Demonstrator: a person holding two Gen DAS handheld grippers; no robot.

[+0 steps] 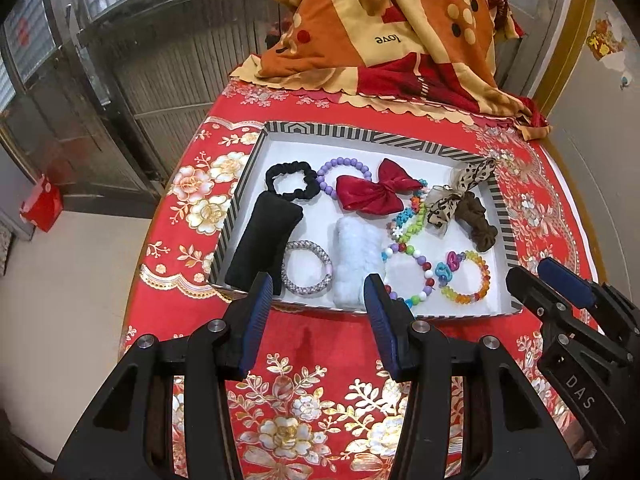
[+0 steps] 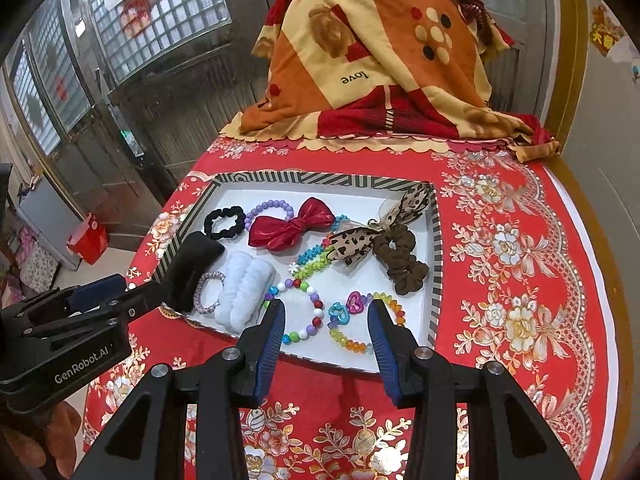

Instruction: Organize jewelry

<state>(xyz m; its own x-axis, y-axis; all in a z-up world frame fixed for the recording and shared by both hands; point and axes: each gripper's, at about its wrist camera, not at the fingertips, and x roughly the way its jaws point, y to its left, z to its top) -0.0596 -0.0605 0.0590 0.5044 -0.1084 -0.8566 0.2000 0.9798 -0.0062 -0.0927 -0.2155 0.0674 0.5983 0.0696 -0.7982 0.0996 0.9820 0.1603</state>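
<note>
A striped-rim tray [image 1: 503,216] [image 2: 435,240] with a white floor holds the jewelry: a black scrunchie [image 1: 291,179], purple bead bracelet [image 1: 344,165], red bow [image 1: 372,190] [image 2: 292,226], leopard bow [image 1: 460,188], brown scrunchie [image 2: 400,258], black cushion [image 1: 264,248], white fluffy cushion [image 1: 354,264] [image 2: 246,288], silver bracelet [image 1: 306,268], colourful bead bracelets [image 1: 466,278] [image 2: 360,320]. My left gripper [image 1: 318,292] is open and empty at the tray's near edge, before the white cushion. My right gripper [image 2: 326,320] is open and empty over the near edge, by the bead bracelets.
The tray lies on a red floral tablecloth [image 1: 304,400] [image 2: 520,280]. A folded orange and red blanket [image 1: 384,28] [image 2: 380,64] lies at the table's far end. The table's left edge drops to the floor, with a red box [image 1: 42,204] below.
</note>
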